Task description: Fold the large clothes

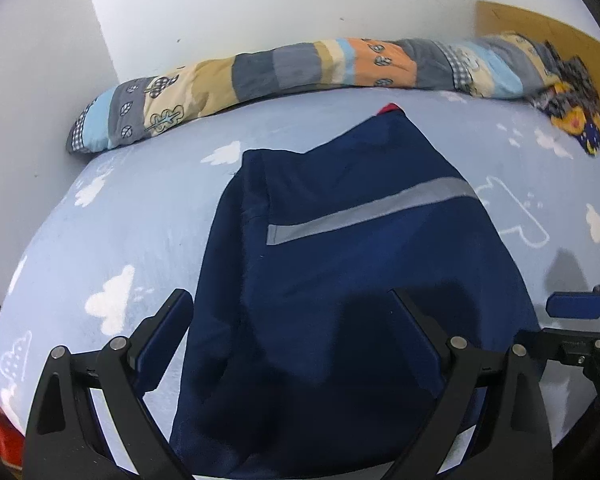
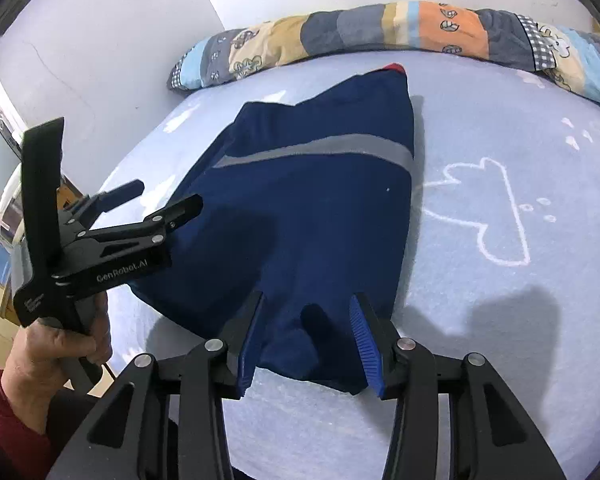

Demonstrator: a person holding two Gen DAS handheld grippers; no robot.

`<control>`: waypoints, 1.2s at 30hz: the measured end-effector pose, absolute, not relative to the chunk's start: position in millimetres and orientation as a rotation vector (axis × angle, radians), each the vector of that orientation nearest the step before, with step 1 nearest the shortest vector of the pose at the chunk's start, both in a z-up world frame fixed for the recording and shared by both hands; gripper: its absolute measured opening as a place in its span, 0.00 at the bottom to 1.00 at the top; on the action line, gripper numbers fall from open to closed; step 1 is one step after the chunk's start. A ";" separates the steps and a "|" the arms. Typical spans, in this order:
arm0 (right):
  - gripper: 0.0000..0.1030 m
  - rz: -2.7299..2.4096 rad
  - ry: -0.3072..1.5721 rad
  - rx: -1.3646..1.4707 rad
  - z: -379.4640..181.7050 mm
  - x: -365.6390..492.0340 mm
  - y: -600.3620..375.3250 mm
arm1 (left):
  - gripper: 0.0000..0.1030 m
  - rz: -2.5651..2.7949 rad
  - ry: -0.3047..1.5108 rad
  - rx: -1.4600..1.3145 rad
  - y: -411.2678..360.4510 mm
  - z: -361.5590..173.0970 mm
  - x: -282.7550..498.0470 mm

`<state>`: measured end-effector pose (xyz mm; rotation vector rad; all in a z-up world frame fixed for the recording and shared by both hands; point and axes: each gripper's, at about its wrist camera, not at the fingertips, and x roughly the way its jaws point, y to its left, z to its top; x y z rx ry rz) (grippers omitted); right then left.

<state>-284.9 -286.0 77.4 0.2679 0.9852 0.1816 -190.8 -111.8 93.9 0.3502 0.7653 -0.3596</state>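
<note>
While reading "GenRobot.AI", left gripper (image 2: pixel 168 196) is gaping empty beside navy garment (image 2: pixel 300 208); right gripper (image 2: pixel 308 312) is straddling its hem, seemingly released.

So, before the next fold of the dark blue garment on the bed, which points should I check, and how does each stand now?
1. Dark blue garment lies flat on the bed sheet: ok.
2. Right gripper open, pads not pressing the cloth: ok.
3. Left gripper open above the near hem: ok.
4. Grey stripe lies smooth: ok.
5. Patchwork bolster is apart from the garment: ok.
6. Layers under the top fold aligned: cannot tell.
</note>
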 end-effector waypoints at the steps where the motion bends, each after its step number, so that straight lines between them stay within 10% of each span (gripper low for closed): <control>1: 0.44 0.183 0.987 0.263 77.2 -284.9 -284.8 | 0.94 -0.360 0.765 0.356 -112.9 93.3 -191.2; 17: 0.45 0.162 0.998 0.295 72.9 -282.0 -289.5 | 0.94 -0.356 0.782 0.336 -113.6 92.1 -189.6; 29: 0.58 0.162 0.940 0.440 83.4 -264.2 -342.0 | 0.94 -0.548 1.196 -0.655 21.5 41.0 -97.0; 36: 0.60 0.194 1.005 0.607 56.5 -237.5 -366.4 | 0.94 -0.631 1.320 -0.547 -1.7 13.4 -77.4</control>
